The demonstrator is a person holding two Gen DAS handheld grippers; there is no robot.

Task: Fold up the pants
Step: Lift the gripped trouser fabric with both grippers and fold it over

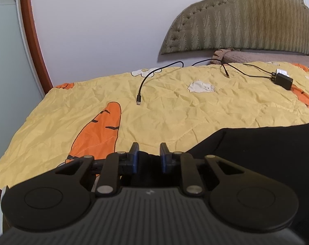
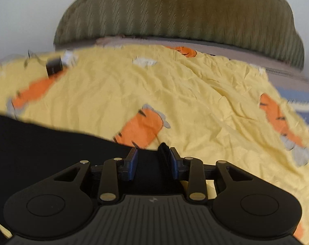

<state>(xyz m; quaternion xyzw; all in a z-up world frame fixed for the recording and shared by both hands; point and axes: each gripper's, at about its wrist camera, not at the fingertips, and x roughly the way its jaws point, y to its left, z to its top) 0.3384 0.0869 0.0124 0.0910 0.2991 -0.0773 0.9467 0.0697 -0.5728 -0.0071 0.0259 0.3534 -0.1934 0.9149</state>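
Left wrist view, nearest first: my left gripper [image 1: 148, 153] had its jaws drawn in to a narrow gap with black fabric bunched between the blue pads [image 1: 134, 161], so I judged it clamped on an edge of the black pants [image 1: 256, 163], though black on black made the contact itself hard to read. I held that edge, I think, so the cloth could be carried over in one sheet, not dragged. From there the pants ran off to the right as a dark slab lying over the yellow carrot-print quilt [image 1: 175, 112]. In the right wrist view the right gripper [image 2: 153, 159] stood a little wider, with a ridge of the same black cloth standing up against its right-hand pad and the rest filling the gap; it looked like a hold on the opposite end of that edge, which would keep the fabric taut between my two hands. The picture was smeared, so I could not tell how firmly it pinched. Beyond the pants the quilt lay rumpled and bare. Farther off in the left view a black charging cable [image 1: 142, 85] trailed across the quilt, with a small black charger block [image 1: 283, 80] to the right, both well apart from the pants. Behind them a green quilted headboard [image 1: 246, 20] stood against the white wall.
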